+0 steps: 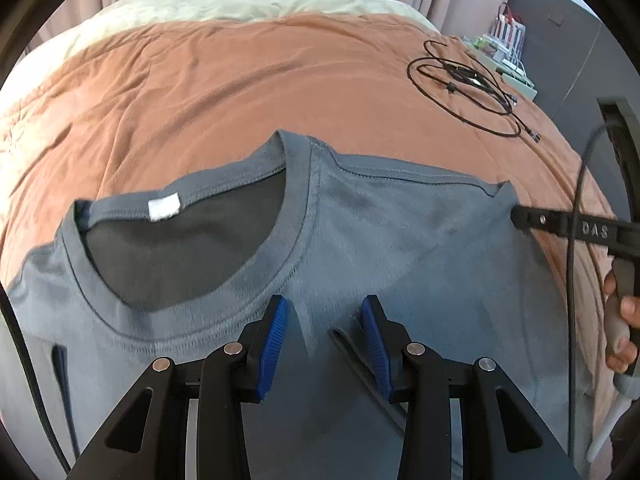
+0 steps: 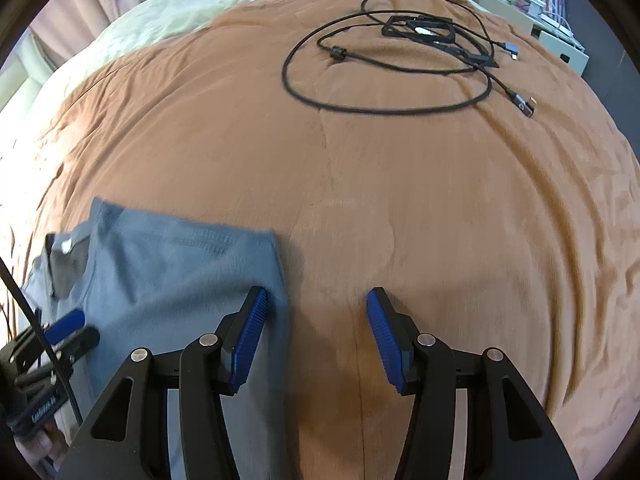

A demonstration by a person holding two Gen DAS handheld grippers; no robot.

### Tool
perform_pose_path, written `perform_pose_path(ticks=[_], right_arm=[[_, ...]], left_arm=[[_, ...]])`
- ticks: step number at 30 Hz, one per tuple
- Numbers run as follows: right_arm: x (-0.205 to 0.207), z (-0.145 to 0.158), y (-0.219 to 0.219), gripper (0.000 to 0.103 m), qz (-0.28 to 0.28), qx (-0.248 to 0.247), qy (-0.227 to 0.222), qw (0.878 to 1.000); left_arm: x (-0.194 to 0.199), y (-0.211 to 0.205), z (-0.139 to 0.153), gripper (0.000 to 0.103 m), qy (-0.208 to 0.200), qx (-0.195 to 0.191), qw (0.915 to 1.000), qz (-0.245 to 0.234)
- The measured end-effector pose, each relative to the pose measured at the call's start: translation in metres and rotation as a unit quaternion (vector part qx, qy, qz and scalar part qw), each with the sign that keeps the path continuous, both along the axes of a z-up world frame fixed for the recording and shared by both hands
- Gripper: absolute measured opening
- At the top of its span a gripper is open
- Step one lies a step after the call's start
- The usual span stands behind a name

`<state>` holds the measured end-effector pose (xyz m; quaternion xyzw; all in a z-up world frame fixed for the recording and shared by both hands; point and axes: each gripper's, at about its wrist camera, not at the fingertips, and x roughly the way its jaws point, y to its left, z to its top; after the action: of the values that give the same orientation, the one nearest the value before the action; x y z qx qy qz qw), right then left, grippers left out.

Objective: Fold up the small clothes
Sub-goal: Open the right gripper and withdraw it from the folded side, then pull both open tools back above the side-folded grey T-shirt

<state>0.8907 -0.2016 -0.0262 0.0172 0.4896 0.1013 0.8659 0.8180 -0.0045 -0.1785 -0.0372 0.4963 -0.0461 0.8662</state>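
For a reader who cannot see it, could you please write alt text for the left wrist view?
A grey T-shirt lies flat on an orange blanket, collar facing the camera. The left gripper hovers open over it, with a black cable coiled beyond.

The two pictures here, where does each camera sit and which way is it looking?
Left wrist view: rides the left gripper, tilted down over the grey T-shirt collar; the right gripper and a hand show at right.
Right wrist view: rides the right gripper, jaws apart over the shirt's edge and the orange blanket; the left gripper shows lower left.
Shared: shirt, blanket, black cable.
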Motion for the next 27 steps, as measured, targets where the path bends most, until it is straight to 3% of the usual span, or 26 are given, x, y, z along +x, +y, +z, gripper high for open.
perform_pose_path(ticks=[11, 20, 23, 24, 27], right_arm=[[0.007, 0.004, 0.018, 0.050, -0.035, -0.045, -0.022, 0.998], [-0.055, 0.050, -0.009, 0.051, -0.006, 0.003, -0.040, 0.999], [-0.086, 0.070, -0.018, 0.078, -0.001, 0.007, -0.053, 0.999], [-0.101, 0.078, -0.021, 0.080, 0.002, 0.010, -0.060, 0.998], [-0.138, 0.096, -0.030, 0.089, 0.006, 0.019, -0.068, 0.997]], left_arm=[[0.002, 0.010, 0.009, 0.041, 0.003, 0.035, 0.9992, 0.016], [-0.044, 0.034, 0.050, 0.043, -0.010, -0.017, 0.9995, 0.024], [-0.067, 0.040, 0.073, 0.061, -0.018, -0.031, 0.9991, 0.023], [-0.077, 0.042, 0.083, 0.073, -0.024, -0.037, 0.9988, 0.022], [-0.106, 0.049, 0.111, 0.095, -0.052, -0.040, 0.9975, 0.026]])
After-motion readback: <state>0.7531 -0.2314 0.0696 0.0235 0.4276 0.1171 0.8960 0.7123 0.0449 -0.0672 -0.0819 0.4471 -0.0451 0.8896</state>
